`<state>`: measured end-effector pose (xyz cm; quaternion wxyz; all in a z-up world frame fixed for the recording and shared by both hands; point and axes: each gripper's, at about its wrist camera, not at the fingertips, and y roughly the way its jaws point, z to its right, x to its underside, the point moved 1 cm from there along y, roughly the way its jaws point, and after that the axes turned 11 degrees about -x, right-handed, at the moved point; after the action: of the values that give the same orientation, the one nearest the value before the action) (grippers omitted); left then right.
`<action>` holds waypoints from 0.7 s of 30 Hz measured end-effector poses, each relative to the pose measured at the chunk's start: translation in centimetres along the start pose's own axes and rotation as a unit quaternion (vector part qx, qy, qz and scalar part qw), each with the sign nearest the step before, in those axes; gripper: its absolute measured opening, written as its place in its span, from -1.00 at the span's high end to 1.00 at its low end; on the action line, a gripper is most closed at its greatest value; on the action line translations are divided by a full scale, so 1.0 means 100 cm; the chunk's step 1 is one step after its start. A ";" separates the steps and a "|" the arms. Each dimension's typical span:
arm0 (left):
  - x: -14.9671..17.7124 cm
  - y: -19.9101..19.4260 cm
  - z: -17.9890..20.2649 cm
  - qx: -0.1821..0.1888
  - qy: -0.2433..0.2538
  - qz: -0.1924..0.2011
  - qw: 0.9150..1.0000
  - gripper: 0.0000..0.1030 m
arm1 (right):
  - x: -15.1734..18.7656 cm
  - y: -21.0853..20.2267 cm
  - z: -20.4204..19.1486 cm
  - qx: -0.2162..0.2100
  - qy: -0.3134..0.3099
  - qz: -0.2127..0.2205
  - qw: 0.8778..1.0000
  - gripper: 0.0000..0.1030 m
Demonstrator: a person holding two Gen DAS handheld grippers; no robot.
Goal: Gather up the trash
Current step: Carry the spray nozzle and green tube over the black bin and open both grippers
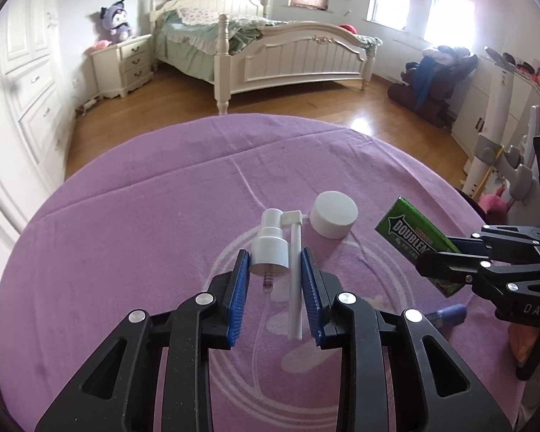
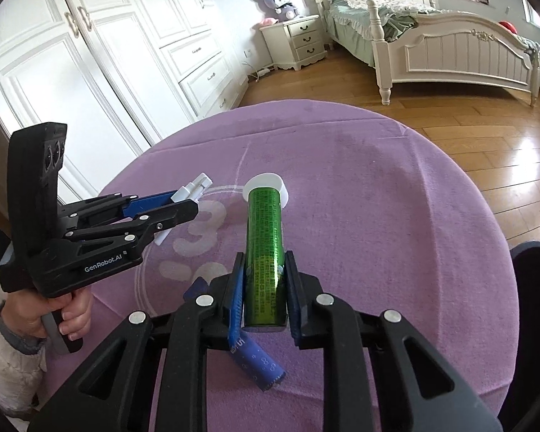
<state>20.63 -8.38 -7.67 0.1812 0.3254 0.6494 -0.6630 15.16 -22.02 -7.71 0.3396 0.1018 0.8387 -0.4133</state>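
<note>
With both pickups apparently made above the purple desk (image 1: 126,216), left tool (image 1: 275,288) pinched the white spray nozzle (image 1: 270,241), right tool (image 2: 263,288) pinched the green gum pack (image 2: 262,252); next move likely calls for carrying both to a bin, none identifiable

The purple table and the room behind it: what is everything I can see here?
spray pump head: one, white, between the left gripper's pads
gum pack: one, green, clamped in the right gripper
round cap: one, white, on the cloth beyond the pump
small wrapper: one, blue, on the cloth under the right gripper
tablecloth: one, purple, over the table
bed: one, cream, across the room
nightstand: one, cream, beside the bed
plush toy: one, purple, on the nightstand
wardrobe: one, white, along the wall
left gripper: black, blue pads
right gripper: black, blue pads
hand: one, holding the left gripper's handle
</note>
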 end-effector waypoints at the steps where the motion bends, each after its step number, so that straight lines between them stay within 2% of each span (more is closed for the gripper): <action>1: -0.002 -0.004 0.003 0.001 0.001 0.005 1.000 0.43 | 0.001 -0.004 0.001 0.000 0.004 0.005 1.000 0.60; 10: -0.030 -0.030 0.062 0.034 0.029 0.045 0.998 0.43 | 0.013 -0.047 0.027 0.005 0.049 0.062 0.997 0.60; 21: -0.052 -0.017 0.173 0.103 0.070 0.055 0.991 0.43 | 0.038 -0.110 0.093 0.051 0.119 0.123 0.984 0.60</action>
<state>19.92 -26.07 -3.91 0.1372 0.4228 0.5700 -0.6910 11.89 -36.58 -7.29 0.2797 0.2701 0.8322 -0.3952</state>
